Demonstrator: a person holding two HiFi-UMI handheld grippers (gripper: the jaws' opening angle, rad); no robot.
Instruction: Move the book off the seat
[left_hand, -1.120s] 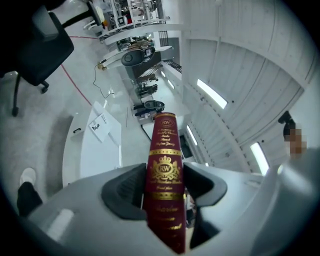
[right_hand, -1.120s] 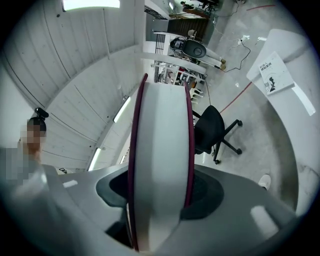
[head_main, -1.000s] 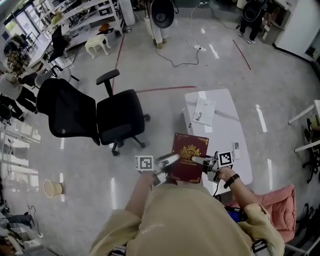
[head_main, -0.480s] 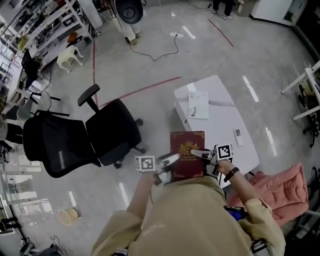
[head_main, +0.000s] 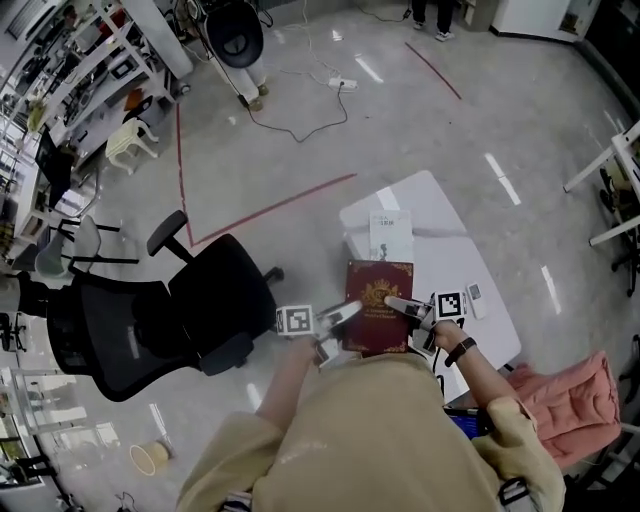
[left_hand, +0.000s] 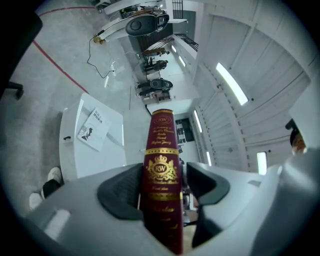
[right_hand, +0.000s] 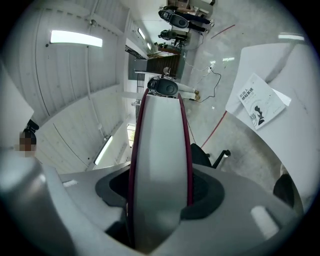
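The maroon book (head_main: 378, 322), gold "RW" crest up, lies level, its long axis pointing away; the right gripper (head_main: 396, 303) clamps its page edge, while the left gripper (head_main: 346, 314) jaws, just opening, loosely straddle the spine.

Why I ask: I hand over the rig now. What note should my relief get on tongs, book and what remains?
Left tongs: book between them, just been opening, a gap at one pad.
Right tongs: shut on the book's page edge.
Book is off the chair seat, held by the near edge of the white table.
Done: book lifted off.
To do: set it down, probably there, and let go.
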